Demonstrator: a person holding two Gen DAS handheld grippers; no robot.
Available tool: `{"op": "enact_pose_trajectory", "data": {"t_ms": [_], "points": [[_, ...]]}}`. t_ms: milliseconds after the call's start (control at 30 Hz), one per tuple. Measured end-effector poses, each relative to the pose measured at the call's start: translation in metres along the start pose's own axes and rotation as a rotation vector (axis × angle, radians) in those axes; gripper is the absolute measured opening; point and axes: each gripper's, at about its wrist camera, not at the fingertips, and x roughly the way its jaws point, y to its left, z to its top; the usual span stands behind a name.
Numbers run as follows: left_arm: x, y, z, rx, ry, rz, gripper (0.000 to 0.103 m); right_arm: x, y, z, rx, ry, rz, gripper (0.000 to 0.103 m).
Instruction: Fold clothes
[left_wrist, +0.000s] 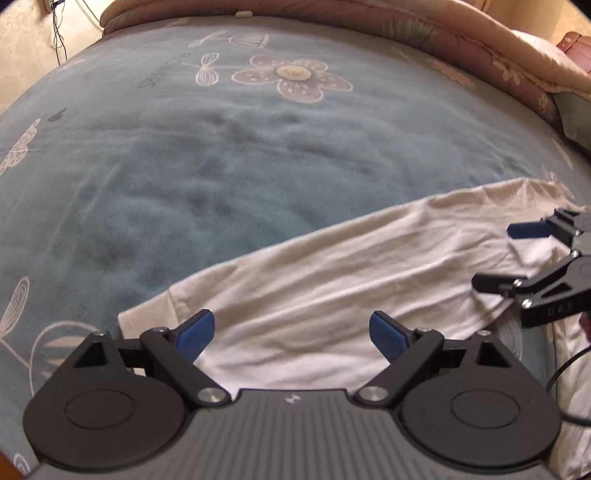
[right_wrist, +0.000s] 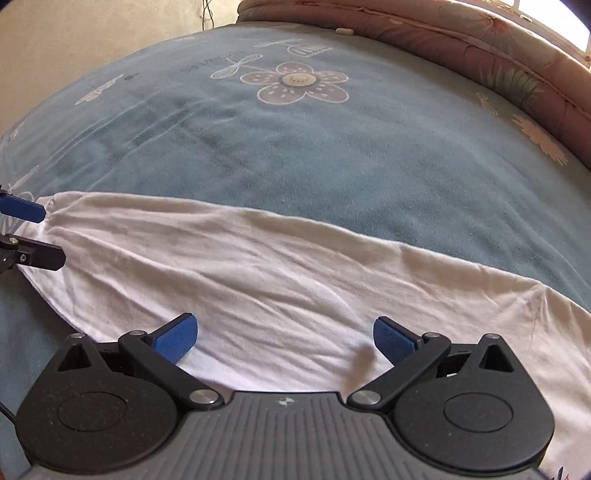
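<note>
A white garment (left_wrist: 332, 280), apparently a T-shirt with a stitched sleeve seam at one end, lies spread and wrinkled across the near part of a bed covered by a blue-grey blanket (left_wrist: 221, 155) printed with pale flowers. It forms a long band whose far edge runs diagonally across both views; beyond it the blanket is bare up to a pinkish floral quilt (left_wrist: 461, 33) bunched along the far side of the bed.

The left gripper (left_wrist: 291, 334) hovers over the left end of the garment with its jaws wide apart. The white cloth fills the gap between them, and its blue pads (left_wrist: 195, 334) grip nothing. The garment's left edge and sleeve seam lie just outside the left pad.

The right gripper (right_wrist: 286, 338) is likewise spread wide over the cloth, which shows between and ahead of its blue pads (right_wrist: 393, 338); nothing is pinched there either. The garment's right end, with a faint seam, runs off to the right of that gripper.

Each gripper appears at the edge of the other's view: the right one (left_wrist: 495, 258) at the garment's right end, the left one (right_wrist: 40, 234) at its left tip, both visibly open over white cloth.

A dark cable (left_wrist: 565, 369) trails at the right edge of the left wrist view.
</note>
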Motion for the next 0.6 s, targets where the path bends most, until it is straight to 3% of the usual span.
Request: {"op": "enact_pose_trajectory", "data": {"t_ms": [167, 533, 600], "points": [[0.011, -0.007, 0.036, -0.075, -0.046, -0.101, 0.091, -0.008, 0.01, -0.004, -0.032, -0.03, 0.036, 0.103], [0.028, -0.05, 0.044, -0.004, 0.037, -0.122, 0.091, -0.049, -0.008, -0.031, 0.02, -0.046, 0.023, 0.103], [0.032, -0.06, 0.043, -0.001, 0.042, -0.131, 0.091, -0.059, -0.023, -0.041, 0.062, -0.045, -0.022, 0.103]]}}
